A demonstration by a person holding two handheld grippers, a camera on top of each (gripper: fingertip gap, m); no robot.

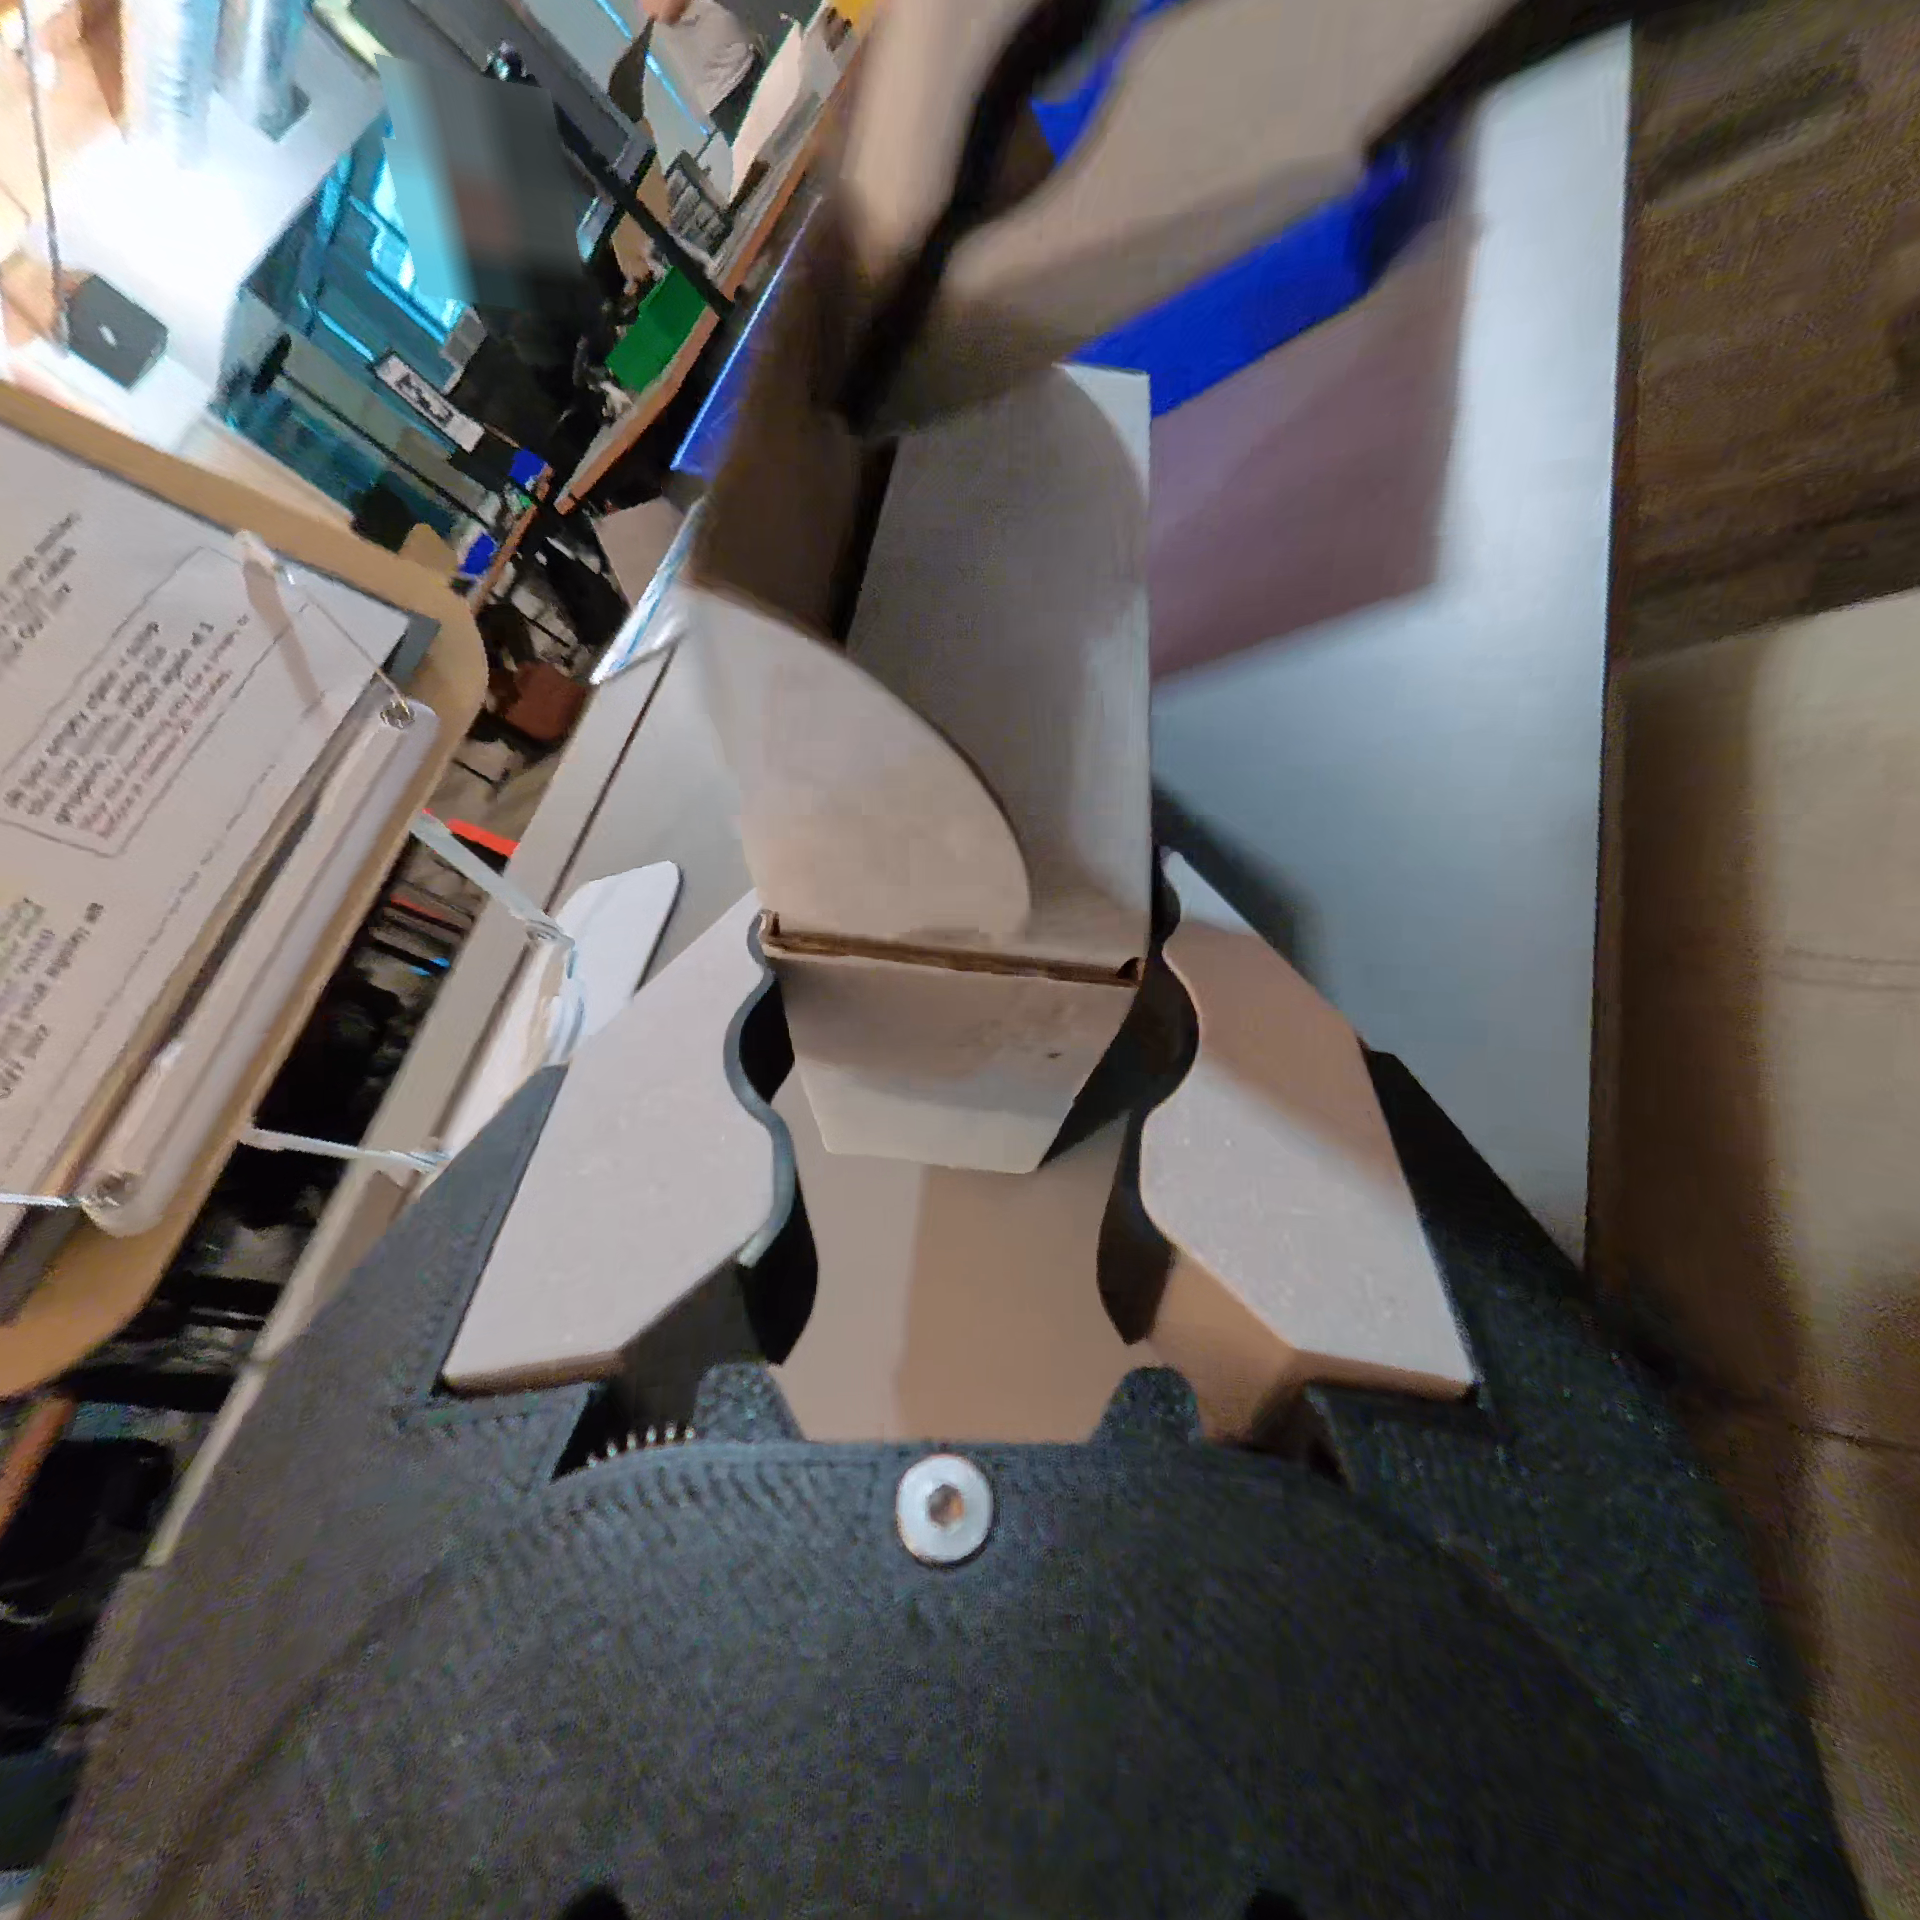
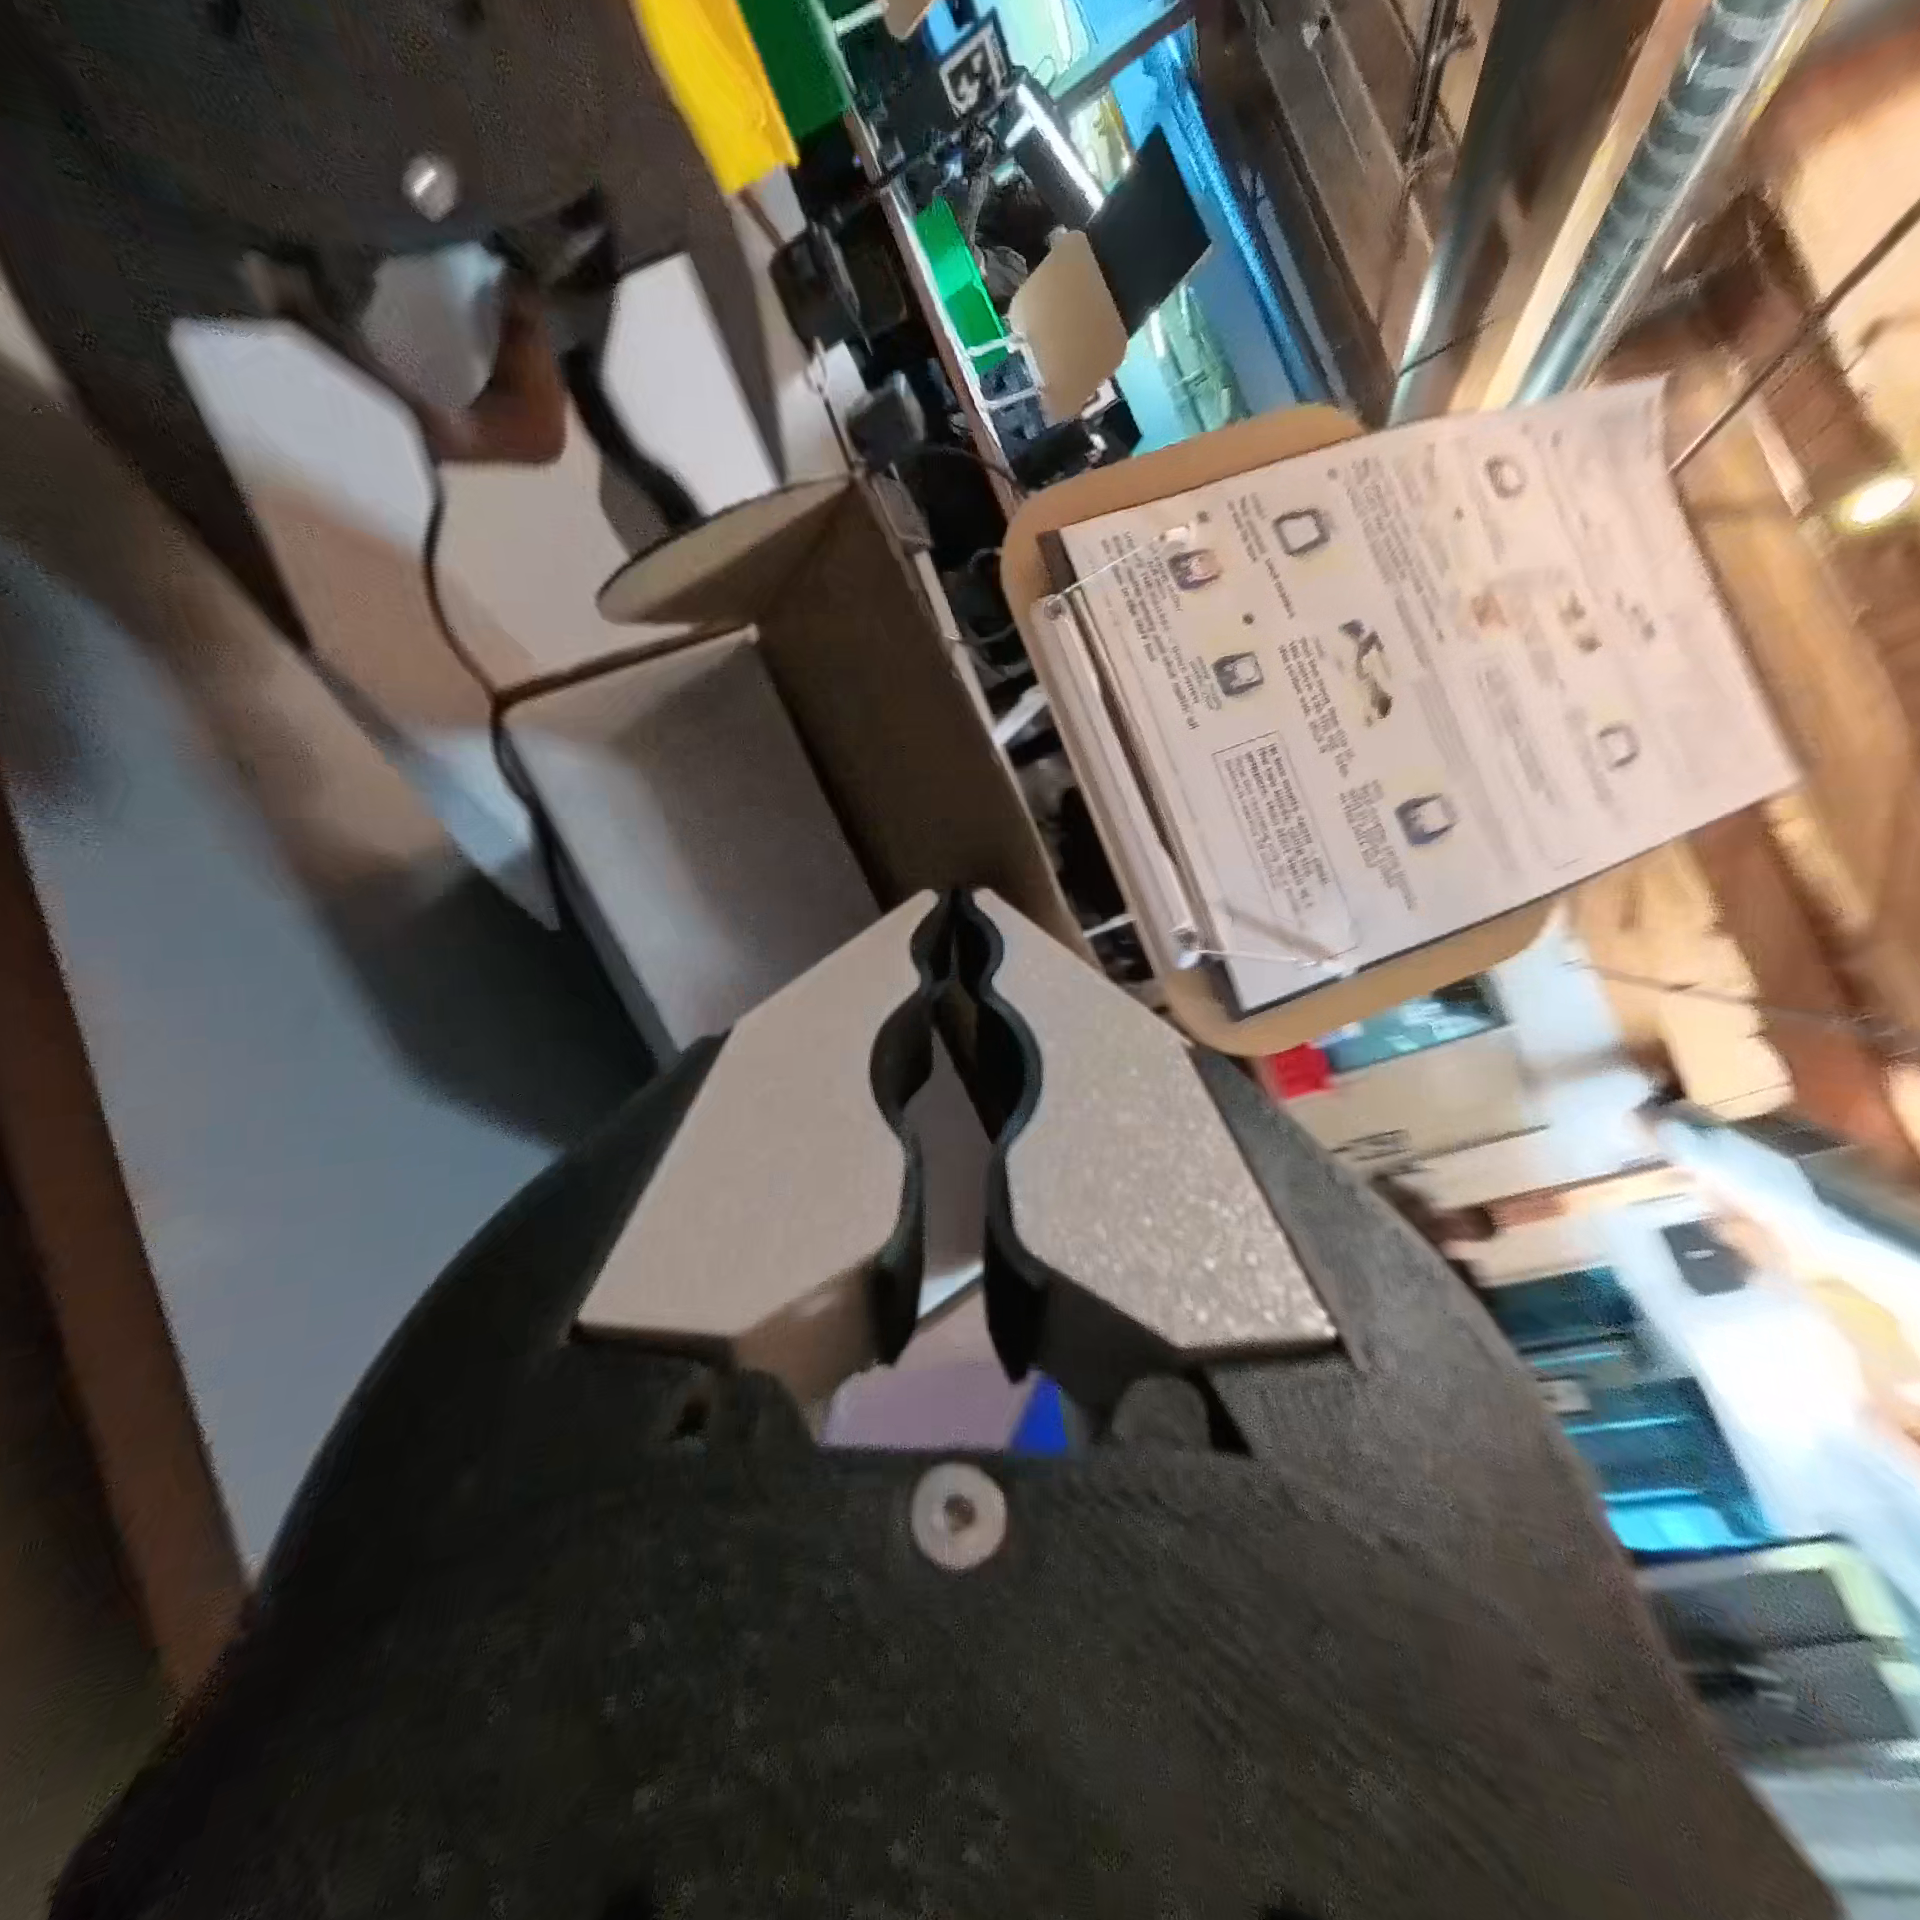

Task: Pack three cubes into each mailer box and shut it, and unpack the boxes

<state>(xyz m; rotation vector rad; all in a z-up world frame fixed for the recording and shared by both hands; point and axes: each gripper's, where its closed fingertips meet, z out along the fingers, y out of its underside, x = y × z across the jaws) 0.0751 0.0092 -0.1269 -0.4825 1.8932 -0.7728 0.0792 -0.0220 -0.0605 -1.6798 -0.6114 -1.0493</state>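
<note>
Cluttered workshop shelving fills the upper left of the left wrist view, behind a pale grey worktop (image 1: 1382,790). A white cardboard mailer box (image 1: 997,644) stands centre frame, its rounded flaps up, apparently steadied for folding. The left gripper (image 1: 961,1039) has its fingers clamped on the box's tuck flap. Smallest, centre of its own view, the right gripper (image 2: 961,1029) is nearly closed and empty.
</note>
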